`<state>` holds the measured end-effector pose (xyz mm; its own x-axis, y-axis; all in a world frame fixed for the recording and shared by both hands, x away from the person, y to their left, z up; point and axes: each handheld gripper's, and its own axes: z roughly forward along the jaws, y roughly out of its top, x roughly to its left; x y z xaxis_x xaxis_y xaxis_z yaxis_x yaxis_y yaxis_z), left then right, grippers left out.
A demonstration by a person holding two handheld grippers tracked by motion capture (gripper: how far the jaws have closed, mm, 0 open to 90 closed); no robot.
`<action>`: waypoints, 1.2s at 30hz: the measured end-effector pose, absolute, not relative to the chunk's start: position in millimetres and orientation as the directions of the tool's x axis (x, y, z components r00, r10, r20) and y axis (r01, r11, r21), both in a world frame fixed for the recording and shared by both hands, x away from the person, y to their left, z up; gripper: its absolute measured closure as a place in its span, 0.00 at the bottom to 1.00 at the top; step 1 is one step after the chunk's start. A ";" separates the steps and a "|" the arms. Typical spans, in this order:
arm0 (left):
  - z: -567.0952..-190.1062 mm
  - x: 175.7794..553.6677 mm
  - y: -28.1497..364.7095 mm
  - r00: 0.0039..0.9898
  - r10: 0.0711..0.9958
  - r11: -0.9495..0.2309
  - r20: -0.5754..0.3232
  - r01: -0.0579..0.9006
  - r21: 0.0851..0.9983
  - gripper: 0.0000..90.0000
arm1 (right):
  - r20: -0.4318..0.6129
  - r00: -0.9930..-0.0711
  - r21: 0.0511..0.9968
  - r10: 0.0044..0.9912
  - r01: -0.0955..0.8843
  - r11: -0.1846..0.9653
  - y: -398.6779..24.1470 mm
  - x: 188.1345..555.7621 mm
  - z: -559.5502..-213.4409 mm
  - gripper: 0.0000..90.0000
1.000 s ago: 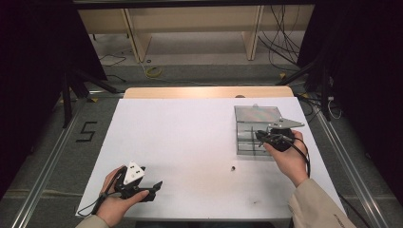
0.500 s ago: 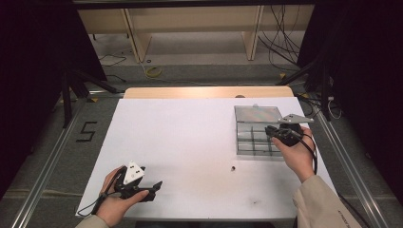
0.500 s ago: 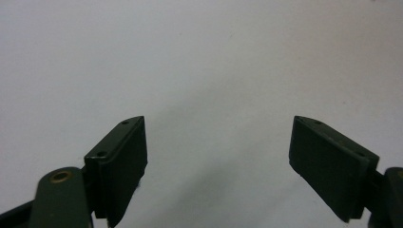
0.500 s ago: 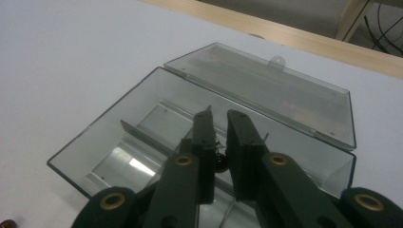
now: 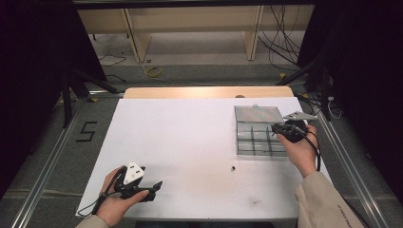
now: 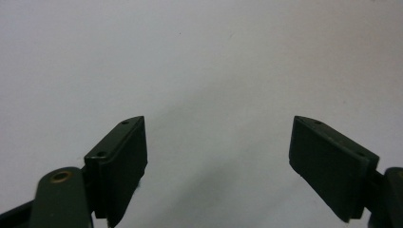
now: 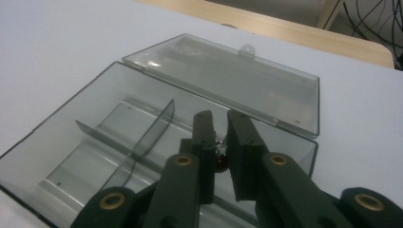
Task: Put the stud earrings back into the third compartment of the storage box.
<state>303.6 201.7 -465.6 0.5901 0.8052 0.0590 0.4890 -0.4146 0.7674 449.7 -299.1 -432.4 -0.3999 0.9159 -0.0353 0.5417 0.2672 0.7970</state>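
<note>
A clear plastic compartment box (image 5: pixel 254 142) lies on the right side of the white table (image 5: pixel 190 137), its lid (image 5: pixel 256 114) folded open at the far side. My right gripper (image 5: pixel 279 128) hovers over the box's right end. In the right gripper view it (image 7: pixel 219 118) is shut on a small reddish-brown item (image 7: pixel 220 160) with a metallic bit, above a compartment of the box (image 7: pixel 57 123), and the lid (image 7: pixel 228 76) lies beyond. My left gripper (image 5: pixel 153 188) rests near the table's front left corner. Its jaws (image 6: pixel 216 142) stand open with bare table between them.
A tiny dark speck (image 5: pixel 233 168) lies on the table in front of the box. A wooden strip (image 5: pixel 204 92) runs along the table's far edge. Cables (image 5: pixel 285 42) trail on the floor beyond. A "5" mark (image 5: pixel 86 131) is on the floor at left.
My right gripper has moved to the right and a little farther away across the box, still carrying the small item. The left hand has stayed still.
</note>
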 end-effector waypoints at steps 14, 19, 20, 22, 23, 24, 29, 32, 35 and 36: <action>-465.5 303.7 202.5 0.591 0.805 -0.418 0.060 0.491 0.765 0.22 | -0.041 -0.370 0.777 0.928 0.573 0.262 -306.3 460.6 -441.4 0.91; -465.4 303.6 202.4 0.591 0.805 -0.416 0.060 0.490 0.766 0.22 | -0.049 -0.370 0.770 0.928 0.578 0.271 -304.9 463.3 -444.1 0.91; -465.4 303.6 202.4 0.591 0.804 -0.416 0.059 0.490 0.766 0.22 | -0.049 -0.370 0.770 0.928 0.578 0.271 -304.9 463.3 -444.1 0.91; -465.6 303.7 202.6 0.590 0.805 -0.415 0.058 0.490 0.767 0.22 | -0.054 -0.369 0.768 0.928 0.579 0.275 -304.7 463.8 -444.6 0.90; -465.5 303.7 202.7 0.591 0.805 -0.415 0.058 0.490 0.767 0.22 | -0.054 -0.369 0.768 0.928 0.579 0.275 -304.6 464.0 -445.0 0.90; -465.4 303.7 202.8 0.591 0.804 -0.415 0.058 0.490 0.766 0.22 | -0.058 -0.367 0.767 0.928 0.579 0.277 -304.7 464.4 -445.4 0.90; -465.4 303.6 202.8 0.590 0.805 -0.415 0.058 0.490 0.767 0.22 | -0.056 -0.366 0.768 0.929 0.579 0.274 -305.2 464.8 -445.7 0.89; -465.2 303.6 202.8 0.590 0.805 -0.415 0.058 0.490 0.767 0.22 | -0.054 -0.367 0.768 0.929 0.579 0.274 -304.9 464.9 -446.1 0.86; -465.2 303.5 202.9 0.588 0.807 -0.410 0.056 0.490 0.769 0.22 | -0.051 -0.366 0.768 0.929 0.580 0.270 -304.2 465.2 -446.3 0.81; -465.3 303.5 203.0 0.588 0.807 -0.410 0.056 0.490 0.770 0.22 | -0.051 -0.366 0.768 0.929 0.580 0.270 -304.2 465.2 -446.3 0.81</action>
